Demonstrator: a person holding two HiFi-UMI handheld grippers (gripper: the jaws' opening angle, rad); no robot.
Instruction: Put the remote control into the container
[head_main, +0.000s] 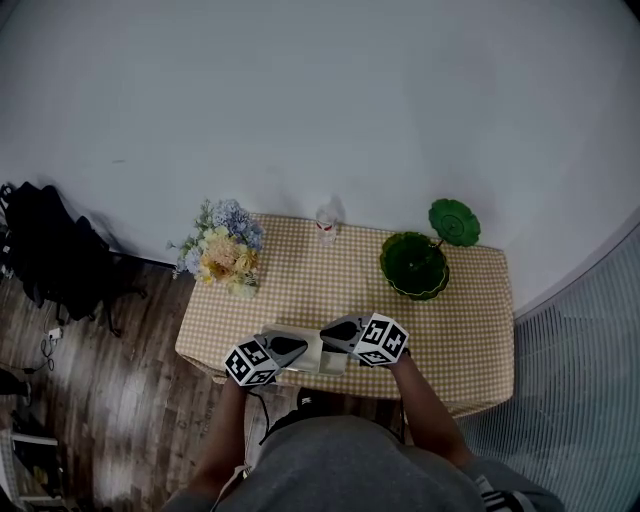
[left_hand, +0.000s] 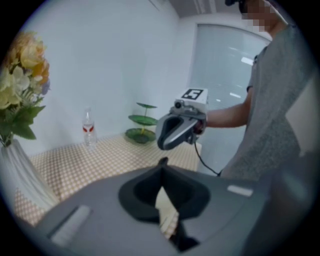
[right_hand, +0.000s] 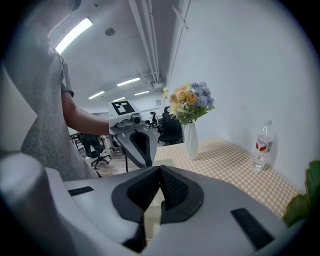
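A white box-like container (head_main: 322, 360) sits on the checkered table (head_main: 460, 330) near its front edge. I see no remote control in any view. My left gripper (head_main: 292, 346) hovers at the container's left side and my right gripper (head_main: 334, 331) at its right side, tips pointing at each other. In the left gripper view, the left gripper (left_hand: 162, 161) has its jaws closed together with nothing between them, and the right gripper (left_hand: 175, 131) hangs ahead. In the right gripper view, the right gripper (right_hand: 160, 168) is likewise shut and empty, with pale container (right_hand: 151, 214) showing below it.
A white vase of flowers (head_main: 222, 248) stands at the table's left back. A water bottle (head_main: 326, 224) is at the back middle. Green dishes (head_main: 414, 264) and a small green stand (head_main: 454, 221) occupy the right back. Office chairs (right_hand: 95, 150) stand beyond the table.
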